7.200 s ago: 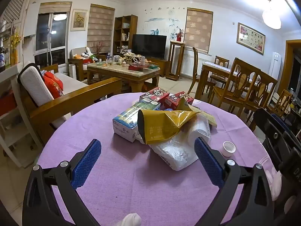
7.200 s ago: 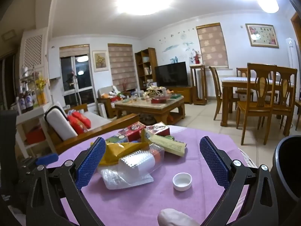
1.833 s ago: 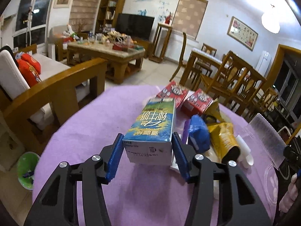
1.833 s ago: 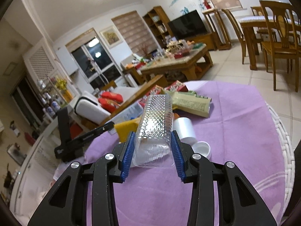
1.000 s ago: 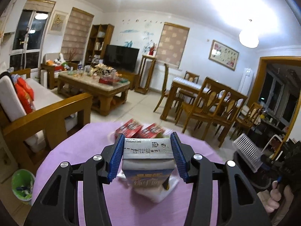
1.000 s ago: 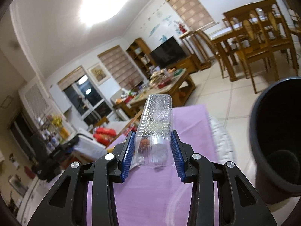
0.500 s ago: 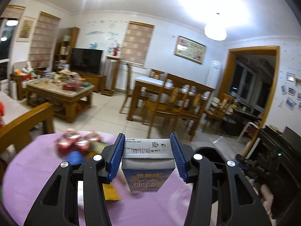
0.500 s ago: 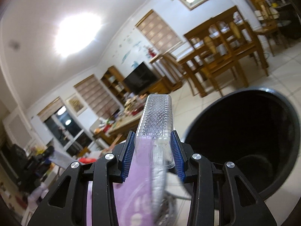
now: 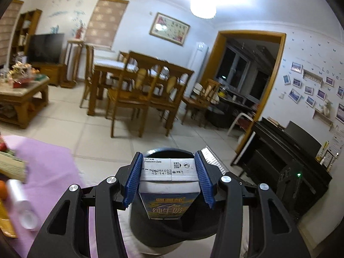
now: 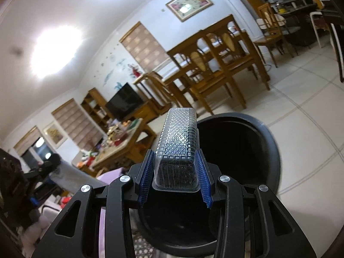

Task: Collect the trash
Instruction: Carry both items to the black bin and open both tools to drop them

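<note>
Beside a purple-clothed table [image 9: 49, 167], the left gripper [image 9: 168, 181] is clamping a milk carton [image 9: 168, 191] and the right gripper [image 10: 175, 172] a clear plastic tray [image 10: 178, 146] over the black bin [image 10: 253, 154]; releasing off-centre is risking a rim bounce.

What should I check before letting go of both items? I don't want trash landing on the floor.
1. Left gripper clamped on milk carton: ok.
2. Right gripper clamped on clear plastic tray: ok.
3. Tray over the black bin opening: ok, the bin mouth lies right behind it.
4. Carton over the bin: ok, the rim shows behind and below it.
5. Bin has room: ok, the interior looks dark and mostly empty.
6. Grippers clear of each other: cannot tell.
</note>
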The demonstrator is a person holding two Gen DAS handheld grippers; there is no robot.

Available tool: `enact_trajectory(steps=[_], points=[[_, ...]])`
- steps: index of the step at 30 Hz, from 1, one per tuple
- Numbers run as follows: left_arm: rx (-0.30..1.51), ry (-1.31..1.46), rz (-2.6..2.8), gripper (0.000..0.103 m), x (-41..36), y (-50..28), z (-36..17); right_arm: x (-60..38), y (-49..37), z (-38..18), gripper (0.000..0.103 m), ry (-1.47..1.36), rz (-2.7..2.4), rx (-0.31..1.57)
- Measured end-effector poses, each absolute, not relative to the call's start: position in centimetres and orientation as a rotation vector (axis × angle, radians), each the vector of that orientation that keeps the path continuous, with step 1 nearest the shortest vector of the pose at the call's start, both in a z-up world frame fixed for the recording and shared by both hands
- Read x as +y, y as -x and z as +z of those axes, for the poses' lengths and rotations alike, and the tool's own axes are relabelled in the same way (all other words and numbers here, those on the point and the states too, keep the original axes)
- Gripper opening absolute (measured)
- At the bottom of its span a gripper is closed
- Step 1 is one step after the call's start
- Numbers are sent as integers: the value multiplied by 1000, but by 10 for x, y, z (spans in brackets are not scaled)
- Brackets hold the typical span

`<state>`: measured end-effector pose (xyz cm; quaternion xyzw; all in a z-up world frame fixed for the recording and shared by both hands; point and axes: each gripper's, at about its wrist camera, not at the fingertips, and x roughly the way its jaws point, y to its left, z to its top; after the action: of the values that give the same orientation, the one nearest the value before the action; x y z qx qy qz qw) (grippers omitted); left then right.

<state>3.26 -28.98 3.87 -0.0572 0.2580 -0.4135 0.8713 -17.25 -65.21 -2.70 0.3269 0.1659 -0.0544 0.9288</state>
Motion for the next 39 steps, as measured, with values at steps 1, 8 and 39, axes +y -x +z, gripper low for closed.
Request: enact_trajectory(steps=[1, 8, 39], points=[[557, 116, -875, 49, -299, -35, 32, -653, 171, -28, 39, -672, -117, 344], [653, 58, -902, 49, -338, -44, -2, -668, 159, -49, 39, -688, -160, 404], [668, -40, -810, 91, -326, -23, -5, -665, 138, -54, 77, -678, -164, 397]])
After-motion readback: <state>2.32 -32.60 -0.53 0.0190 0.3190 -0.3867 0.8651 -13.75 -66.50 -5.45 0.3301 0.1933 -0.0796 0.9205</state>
